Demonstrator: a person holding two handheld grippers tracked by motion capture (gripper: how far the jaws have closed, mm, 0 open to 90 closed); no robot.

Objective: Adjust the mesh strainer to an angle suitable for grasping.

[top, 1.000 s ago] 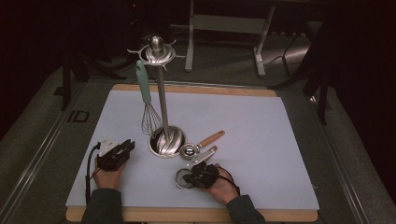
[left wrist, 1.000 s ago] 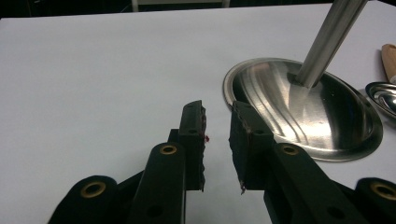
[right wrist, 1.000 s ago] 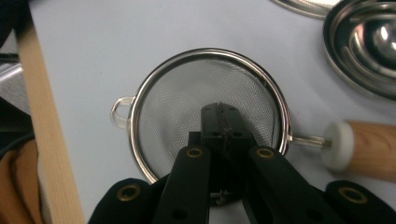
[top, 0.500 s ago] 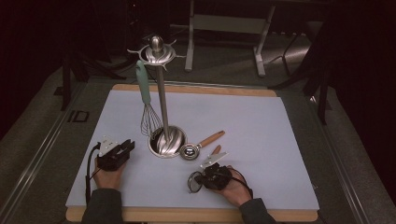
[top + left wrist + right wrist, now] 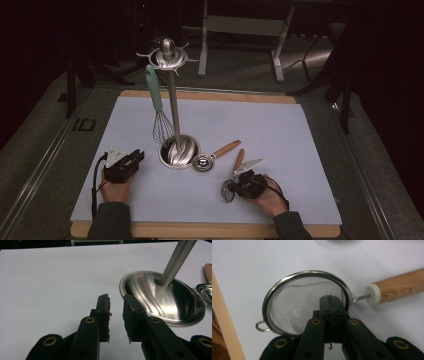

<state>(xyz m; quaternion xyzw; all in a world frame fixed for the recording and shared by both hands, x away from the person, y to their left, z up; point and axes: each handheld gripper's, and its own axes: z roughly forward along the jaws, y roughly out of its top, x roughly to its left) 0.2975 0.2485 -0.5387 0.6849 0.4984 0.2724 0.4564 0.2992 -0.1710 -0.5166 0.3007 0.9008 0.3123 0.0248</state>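
Observation:
My right gripper (image 5: 234,188) lies low on the pale mat (image 5: 280,125) near the front edge, shut on the rim of a small mesh strainer (image 5: 228,192). In the right gripper view the black jaws (image 5: 331,301) pinch the wire mesh of the strainer (image 5: 297,305), and its wooden handle (image 5: 399,287) runs off to the right. My left gripper (image 5: 136,157) rests at the front left, open with a narrow gap (image 5: 116,315) and nothing in it, just beside the steel base (image 5: 172,302) of the utensil stand (image 5: 172,107).
A whisk with a teal handle (image 5: 155,95) hangs from the stand's top hooks. A steel scoop with a wooden handle (image 5: 215,156) lies right of the base. The wooden board's front edge (image 5: 200,230) is close to both hands. Dark floor and frames surround the table.
My right gripper has slid to the right along the front of the mat, taking the strainer with it. The left gripper has stayed where it was.

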